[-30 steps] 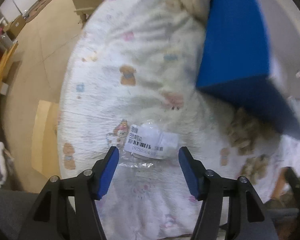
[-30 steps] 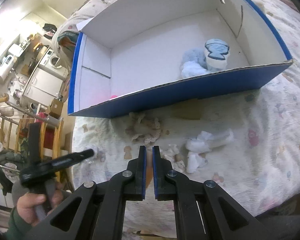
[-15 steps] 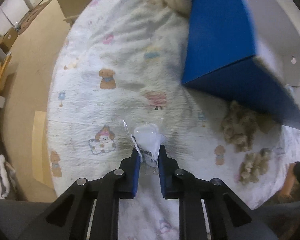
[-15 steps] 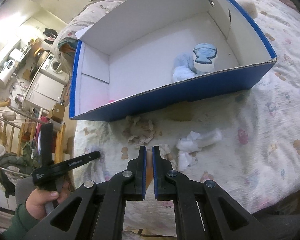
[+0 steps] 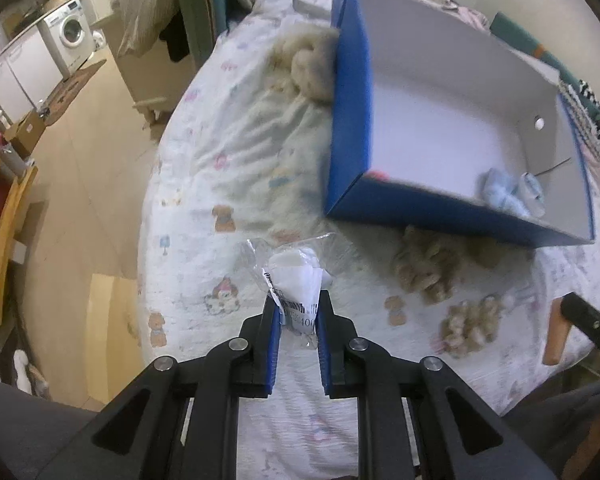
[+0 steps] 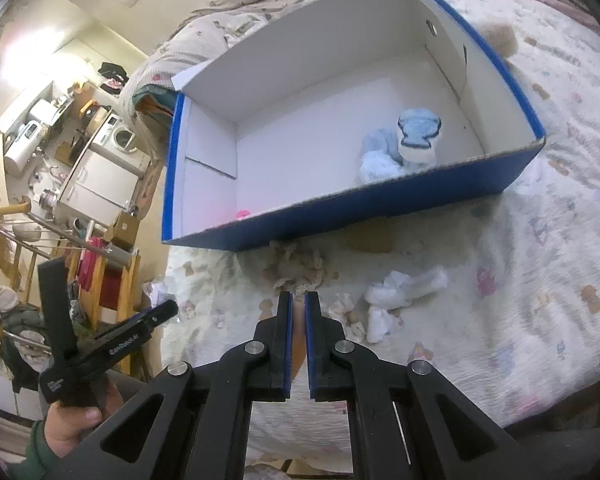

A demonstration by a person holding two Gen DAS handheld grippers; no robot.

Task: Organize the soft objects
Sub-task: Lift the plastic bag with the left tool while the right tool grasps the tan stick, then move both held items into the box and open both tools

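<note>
Left wrist view: my left gripper (image 5: 298,312) has its jaws clenched on a bagged white sock (image 5: 296,276), lifted off the bed (image 5: 204,168) and not yet over the blue box (image 5: 350,120). Right wrist view: my right gripper (image 6: 296,312) hangs with jaws clenched on nothing; one blue plush (image 6: 404,148) lies boxed, while white socks (image 6: 400,294) and beige socks (image 6: 296,268) remain on the bed.

R gripper (image 6: 297,304) jaws closed, nothing btwn, over printed bedspread (image 6: 540,272). Blue box (image 6: 380,208) at 12 o'clock w/ light-blue plush (image 6: 404,144) inside. White socks (image 6: 400,292) at 2. L gripper (image 6: 156,314) at 9, hand (image 6: 68,420) on grip.
</note>
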